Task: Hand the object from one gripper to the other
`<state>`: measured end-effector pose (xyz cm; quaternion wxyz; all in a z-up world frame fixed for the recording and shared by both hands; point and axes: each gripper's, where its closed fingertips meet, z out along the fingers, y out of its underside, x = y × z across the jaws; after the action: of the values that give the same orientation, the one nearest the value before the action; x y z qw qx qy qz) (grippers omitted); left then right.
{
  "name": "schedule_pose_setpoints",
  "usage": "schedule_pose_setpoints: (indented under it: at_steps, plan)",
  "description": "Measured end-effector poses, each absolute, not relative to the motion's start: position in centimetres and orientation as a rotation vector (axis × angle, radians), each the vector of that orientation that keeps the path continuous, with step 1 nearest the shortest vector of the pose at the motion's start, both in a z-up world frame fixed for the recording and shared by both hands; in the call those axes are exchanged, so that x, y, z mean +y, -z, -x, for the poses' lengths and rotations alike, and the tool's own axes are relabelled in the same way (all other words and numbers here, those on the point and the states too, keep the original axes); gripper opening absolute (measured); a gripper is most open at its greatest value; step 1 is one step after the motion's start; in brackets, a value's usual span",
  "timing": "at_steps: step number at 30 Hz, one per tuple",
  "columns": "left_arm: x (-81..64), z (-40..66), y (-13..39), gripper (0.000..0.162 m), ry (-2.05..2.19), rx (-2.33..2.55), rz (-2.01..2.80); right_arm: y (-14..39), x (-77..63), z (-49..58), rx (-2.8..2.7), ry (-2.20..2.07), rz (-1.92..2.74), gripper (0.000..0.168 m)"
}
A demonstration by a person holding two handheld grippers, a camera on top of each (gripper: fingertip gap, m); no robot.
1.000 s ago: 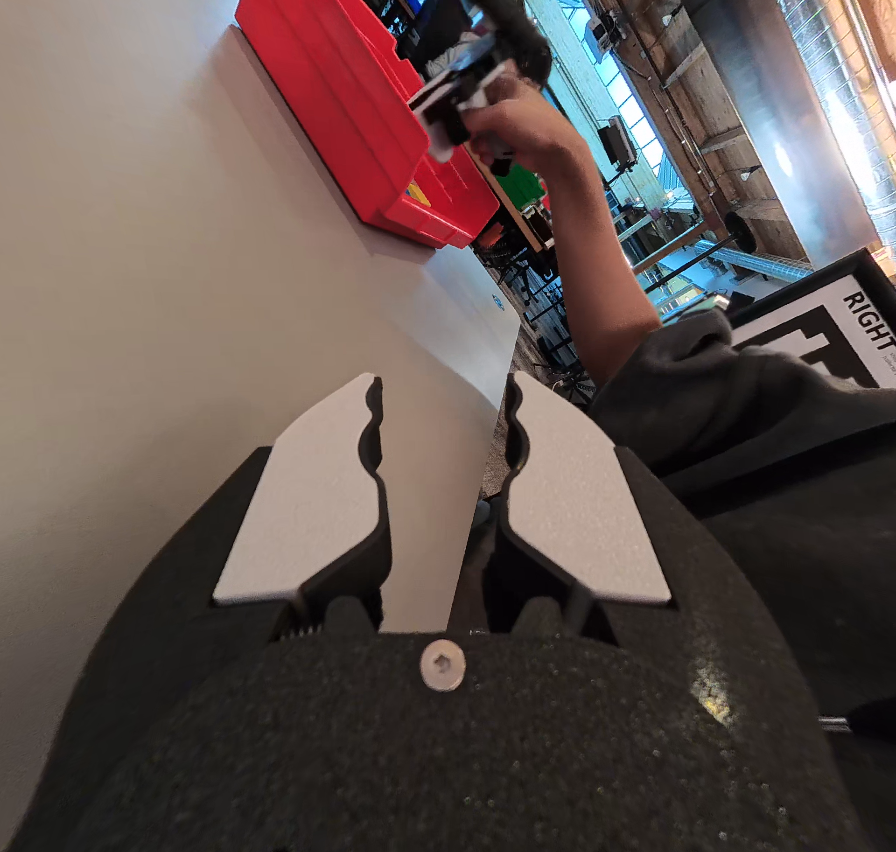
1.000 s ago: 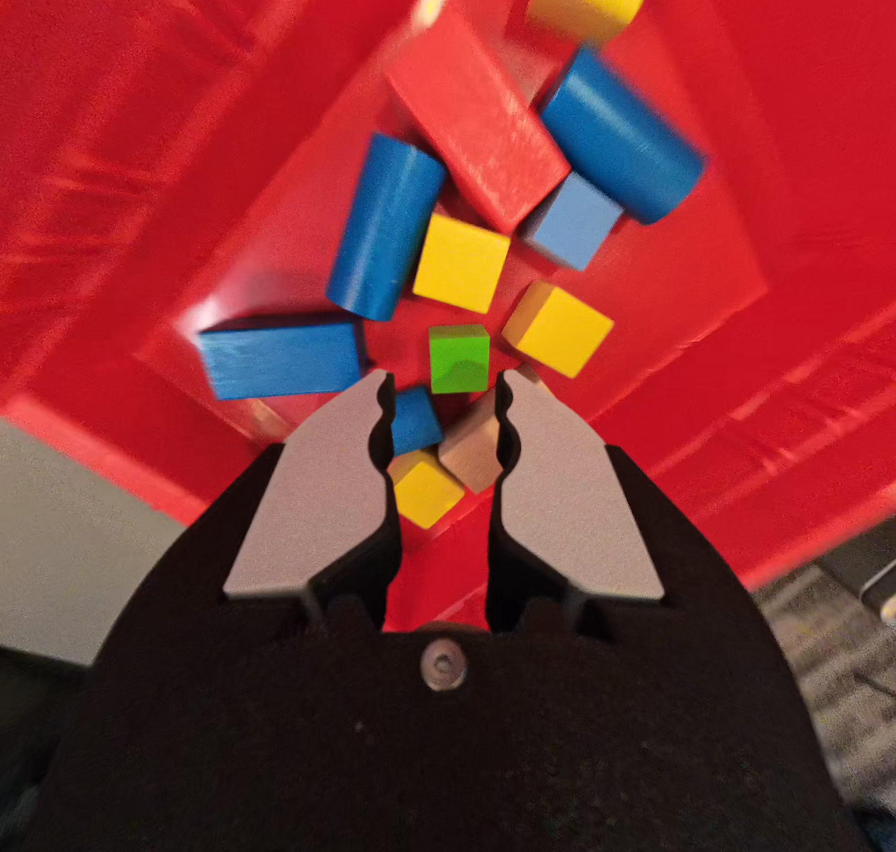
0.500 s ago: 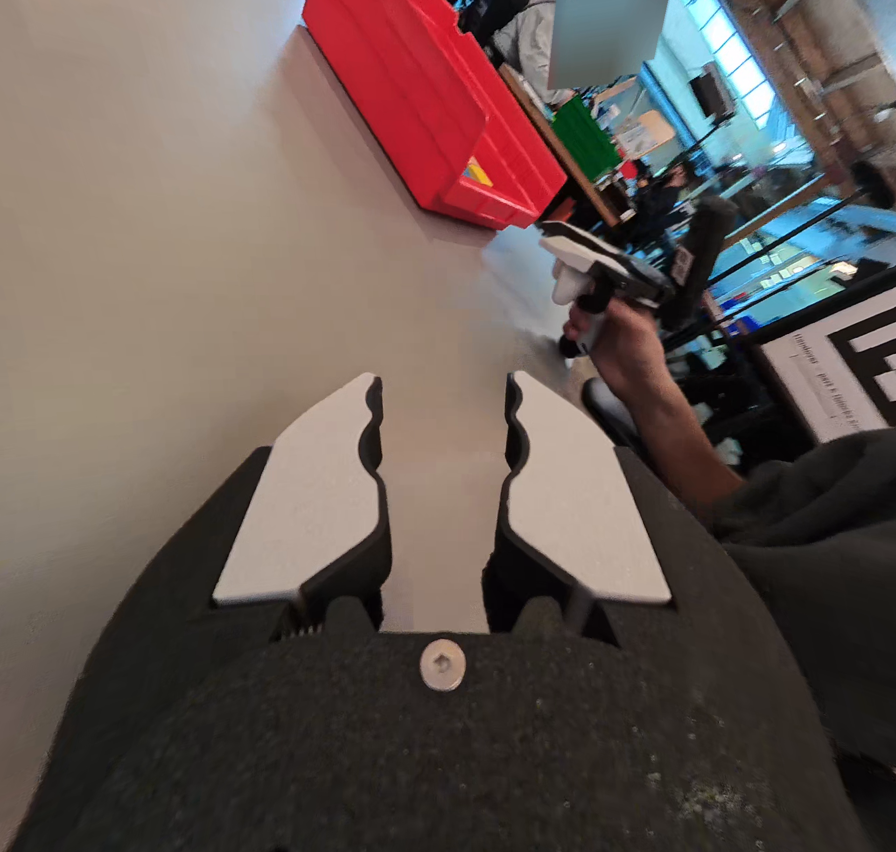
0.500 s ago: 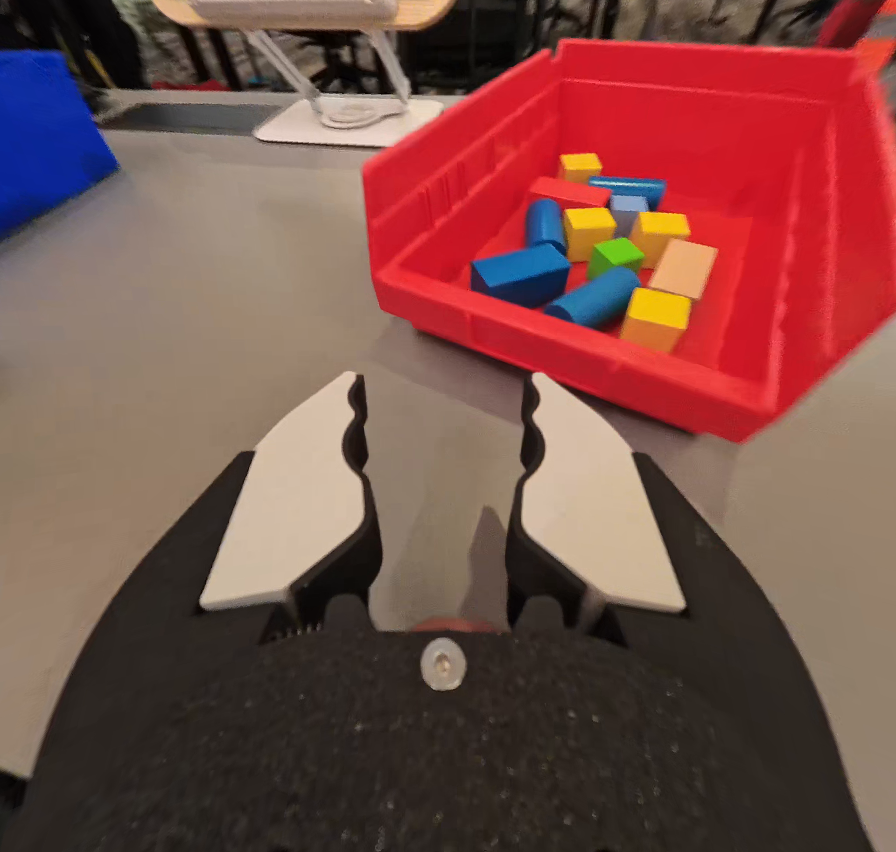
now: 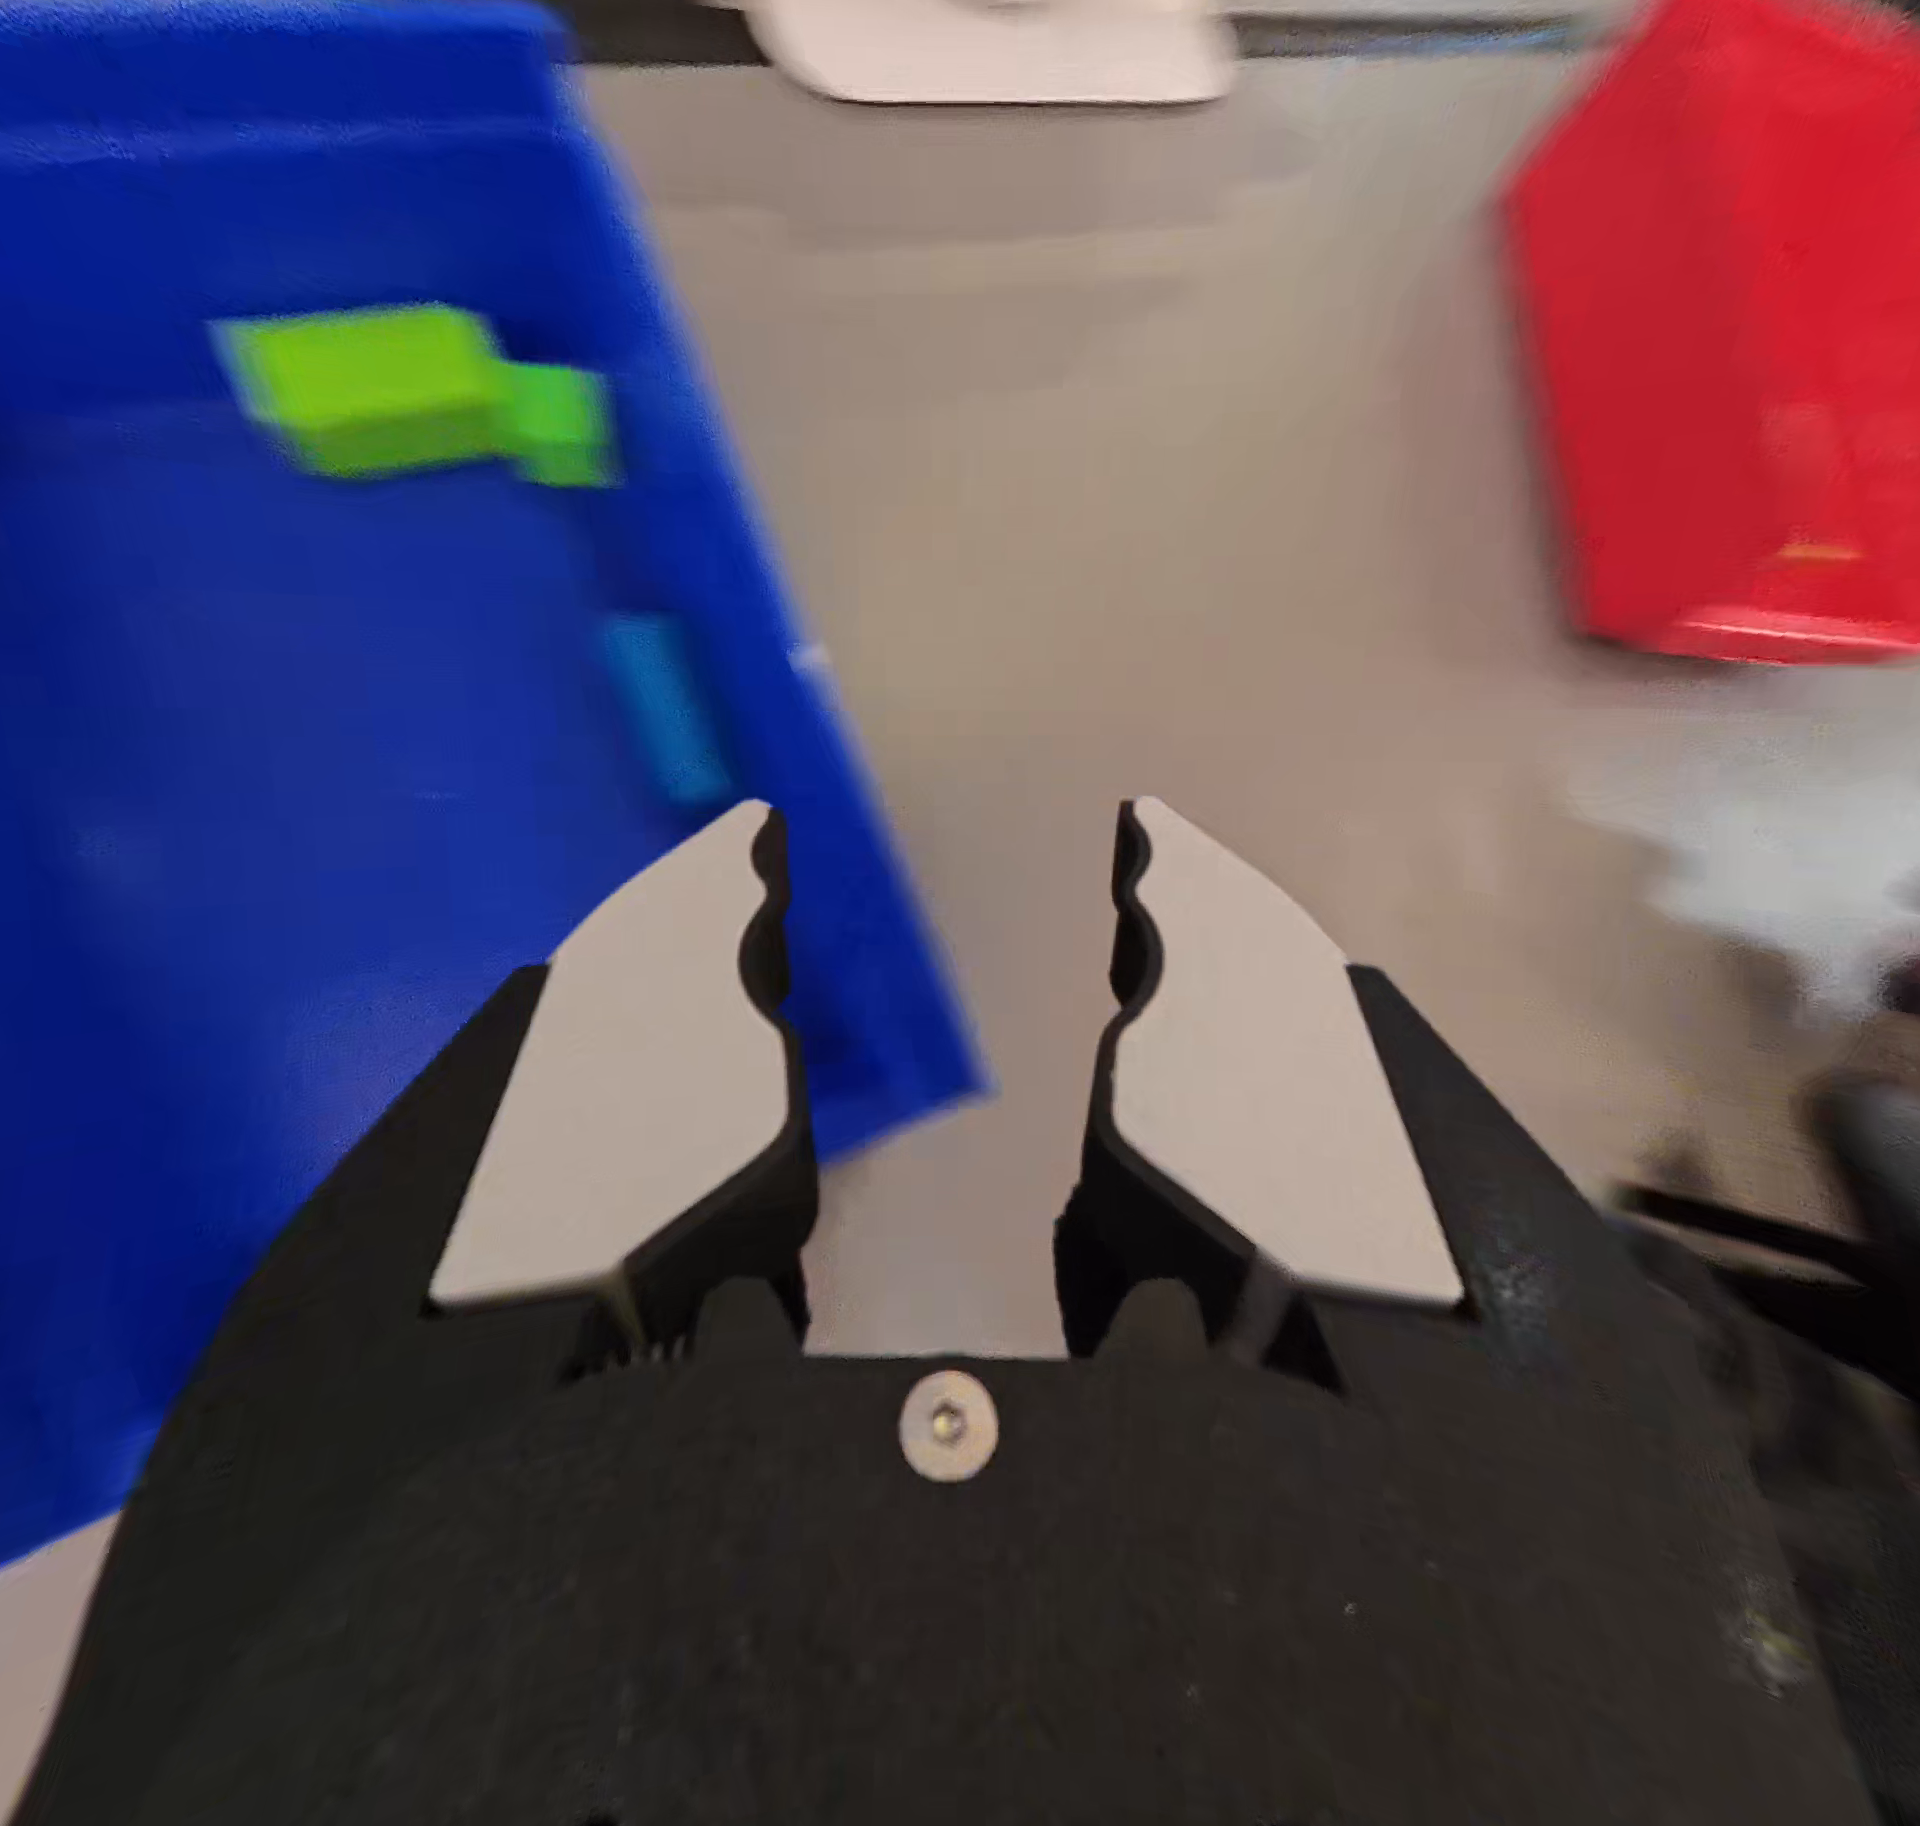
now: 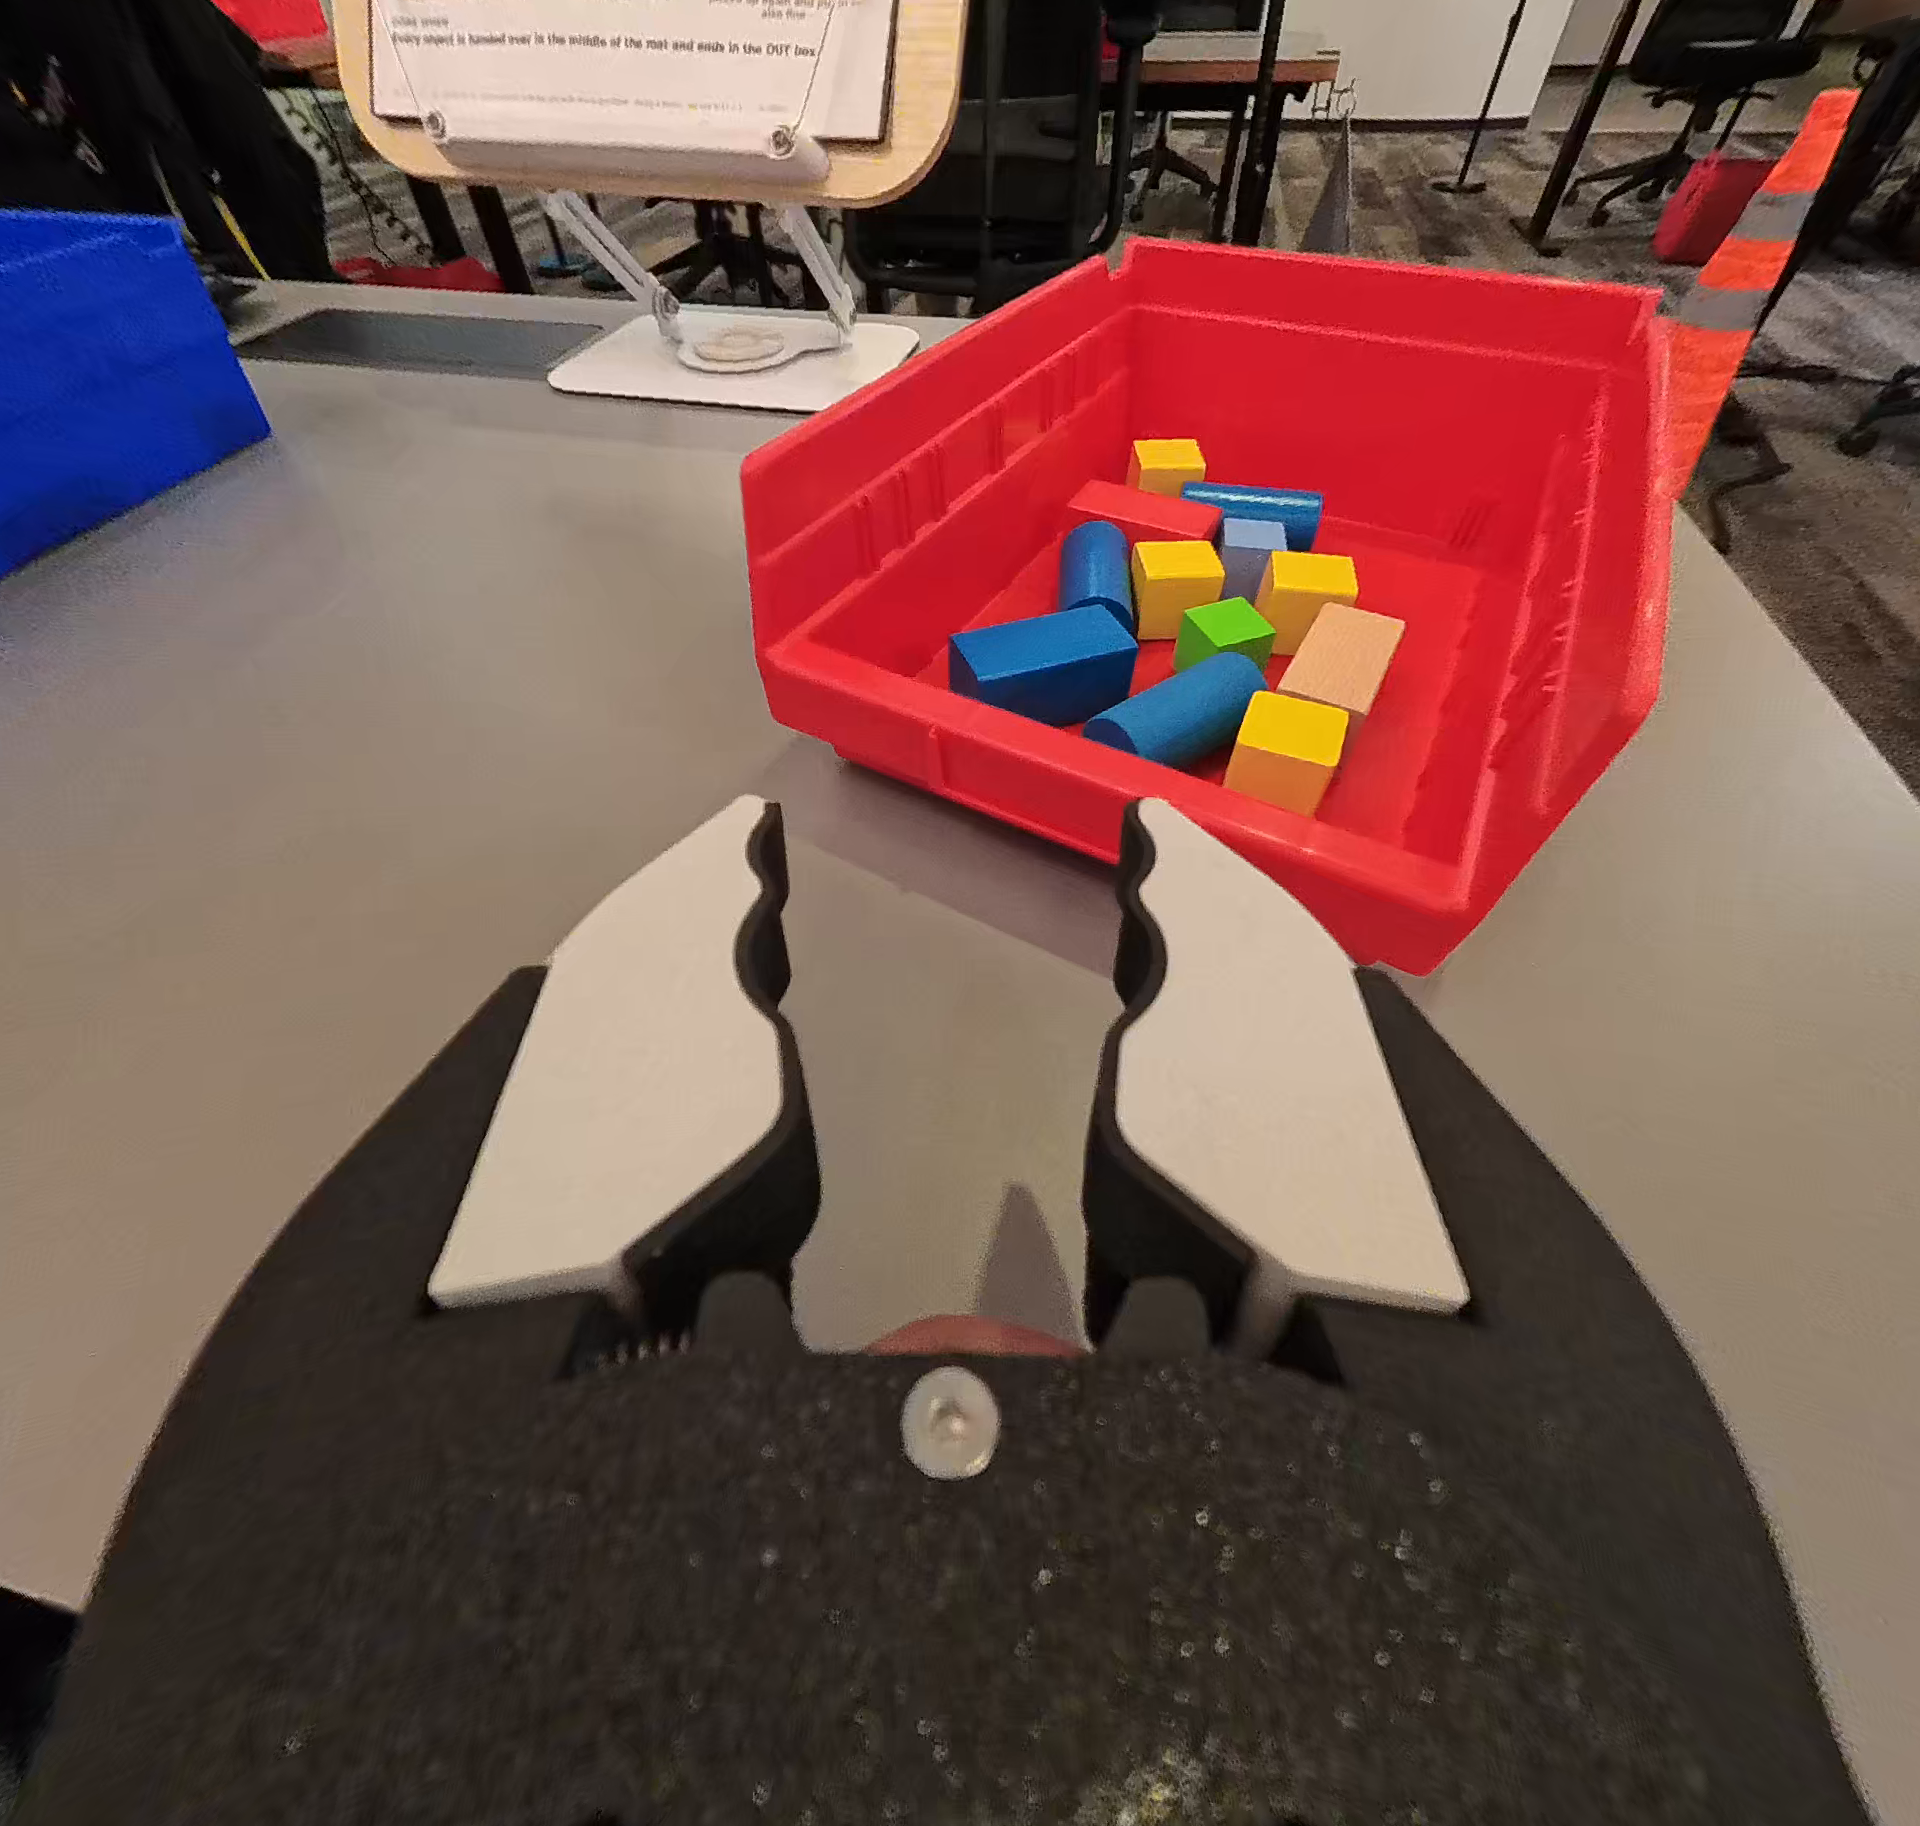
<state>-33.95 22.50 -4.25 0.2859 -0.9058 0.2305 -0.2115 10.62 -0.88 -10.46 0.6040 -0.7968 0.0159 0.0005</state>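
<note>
Both grippers are empty, so the hand-over is not yet begun — no block is picked up. The right gripper [image 6: 948,820] has its jaws apart and hangs above the grey table [image 6: 416,633], just before the front lip of the red bin [image 6: 1143,820]. In that bin lie the wooden blocks: blue cylinders, yellow cubes, one green cube [image 6: 1226,630] and others. The left gripper [image 5: 945,820] is also spread wide, with nothing between its fingers, well apart from the red bin and beside the blue bin [image 5: 312,737] — this view is blurred.
</note>
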Motion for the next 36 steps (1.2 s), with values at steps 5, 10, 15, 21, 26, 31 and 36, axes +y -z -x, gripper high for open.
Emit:
schedule_pose_setpoints:
  at_steps: [5,10,15,21,26,31,36]
  plan:
    - [34.5,37.5,7.2,0.062,0.162,0.506,2.608,10.3,-0.8,-10.7,0.058,-0.049,1.84,0.06]
    - [39.6,36.8,12.5,0.07,0.1,0.503,2.793,11.4,-0.6,-10.5,0.052,-0.045,1.879,0.059]
    - [41.6,36.0,15.5,0.07,0.082,0.478,2.836,11.3,-0.9,-9.7,0.073,-0.106,1.876,0.059]
    - [42.2,35.9,17.5,0.064,0.061,0.444,2.89,12.0,-0.7,-10.0,0.075,-0.107,1.908,0.058]
    - [42.2,35.8,18.2,0.068,0.185,0.366,2.901,12.4,-0.4,-9.4,0.057,-0.138,1.928,0.058]
    - [42.0,35.7,18.7,0.07,0.248,0.339,2.894,12.3,-0.3,-8.7,0.018,-0.131,1.93,0.057]
    - [41.4,36.3,18.0,0.07,0.388,0.29,2.848,12.0,-0.4,-8.3,0.007,-0.14,1.927,0.057]
